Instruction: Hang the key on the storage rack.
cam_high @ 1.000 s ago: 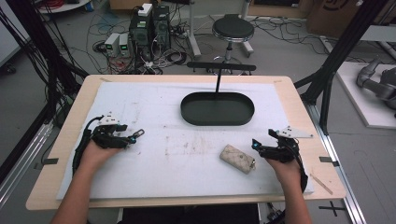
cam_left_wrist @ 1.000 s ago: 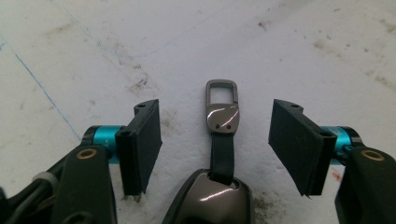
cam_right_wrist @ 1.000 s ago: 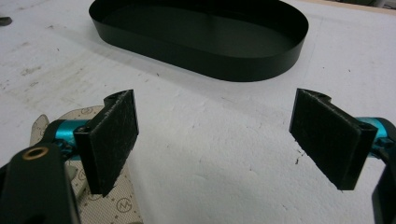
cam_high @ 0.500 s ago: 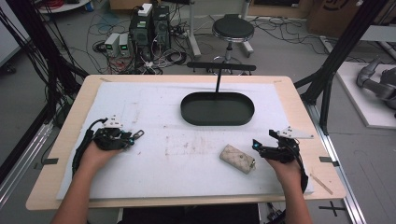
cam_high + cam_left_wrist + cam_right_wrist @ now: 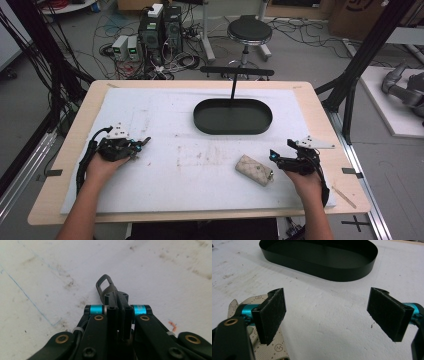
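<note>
My left gripper (image 5: 144, 142) rests on the left side of the white mat, held in a hand. In the left gripper view its jaws (image 5: 115, 298) are shut with nothing between them, a small black loop sticking out at the tip. A beige patterned pouch (image 5: 255, 170) lies flat at the front right. My right gripper (image 5: 273, 156) sits just right of the pouch, pointing at it. In the right gripper view the right gripper (image 5: 329, 315) stands open, and the pouch (image 5: 270, 347) lies under and behind its left pad (image 5: 273, 313), not between the pads.
A black oval tray (image 5: 232, 117) with low walls sits at the back centre of the mat; its wall (image 5: 324, 270) is ahead of the right gripper. A black T-shaped stand (image 5: 233, 87) rises behind it. A thin wooden stick (image 5: 345, 197) lies near the table's right edge.
</note>
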The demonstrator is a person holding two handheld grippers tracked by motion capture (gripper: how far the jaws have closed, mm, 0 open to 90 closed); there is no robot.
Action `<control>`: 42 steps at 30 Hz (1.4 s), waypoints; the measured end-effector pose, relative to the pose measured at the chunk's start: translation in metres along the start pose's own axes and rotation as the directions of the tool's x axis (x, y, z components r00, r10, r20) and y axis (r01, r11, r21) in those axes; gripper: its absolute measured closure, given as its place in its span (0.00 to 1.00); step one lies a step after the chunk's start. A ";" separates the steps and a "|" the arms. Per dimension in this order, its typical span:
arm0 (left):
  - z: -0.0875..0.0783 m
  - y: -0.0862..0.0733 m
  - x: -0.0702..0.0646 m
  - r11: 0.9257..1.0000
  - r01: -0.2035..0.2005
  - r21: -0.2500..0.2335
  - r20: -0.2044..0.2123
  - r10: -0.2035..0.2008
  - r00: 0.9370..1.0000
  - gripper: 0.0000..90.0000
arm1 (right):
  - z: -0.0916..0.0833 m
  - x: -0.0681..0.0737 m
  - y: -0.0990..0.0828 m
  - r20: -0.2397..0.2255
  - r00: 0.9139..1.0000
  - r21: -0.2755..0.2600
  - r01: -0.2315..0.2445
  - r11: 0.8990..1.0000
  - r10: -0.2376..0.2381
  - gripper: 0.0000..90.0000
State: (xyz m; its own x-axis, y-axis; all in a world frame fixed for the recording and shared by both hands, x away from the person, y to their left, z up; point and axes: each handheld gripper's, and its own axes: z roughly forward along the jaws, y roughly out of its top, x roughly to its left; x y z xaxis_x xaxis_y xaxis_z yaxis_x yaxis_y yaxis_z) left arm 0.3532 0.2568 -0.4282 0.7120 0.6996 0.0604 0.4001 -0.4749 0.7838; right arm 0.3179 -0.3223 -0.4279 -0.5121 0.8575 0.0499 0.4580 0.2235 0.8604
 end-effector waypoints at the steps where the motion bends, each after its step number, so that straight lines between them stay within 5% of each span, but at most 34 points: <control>1: 0.000 0.000 0.000 1.000 0.000 0.000 0.000 0.000 1.000 0.97 | 0.000 0.000 0.000 0.000 1.000 0.000 0.000 1.000 0.000 0.18; 11: -0.020 0.025 -0.008 0.983 0.021 -0.183 0.052 -0.012 0.999 0.97 | 0.000 0.000 0.001 -0.003 1.000 -0.010 -0.005 1.000 0.005 0.18; 32: 0.000 0.137 -0.016 0.955 -0.041 -0.294 0.107 0.075 0.991 0.97 | 0.001 0.002 0.002 -0.010 1.000 -0.010 -0.002 1.000 0.002 0.18; 42: 0.022 0.177 -0.016 0.953 -0.064 -0.295 0.114 0.101 0.988 0.97 | 0.001 0.000 0.001 -0.009 1.000 -0.009 -0.004 1.000 0.004 0.18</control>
State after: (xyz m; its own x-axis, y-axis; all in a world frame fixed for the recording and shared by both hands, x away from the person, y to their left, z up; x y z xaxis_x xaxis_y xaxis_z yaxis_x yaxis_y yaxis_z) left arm 0.4253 0.1495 -0.3042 0.8101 0.5822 0.0684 0.1659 -0.3397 0.9258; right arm 0.3191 -0.3212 -0.4275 -0.5165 0.8543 0.0579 0.4535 0.2155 0.8648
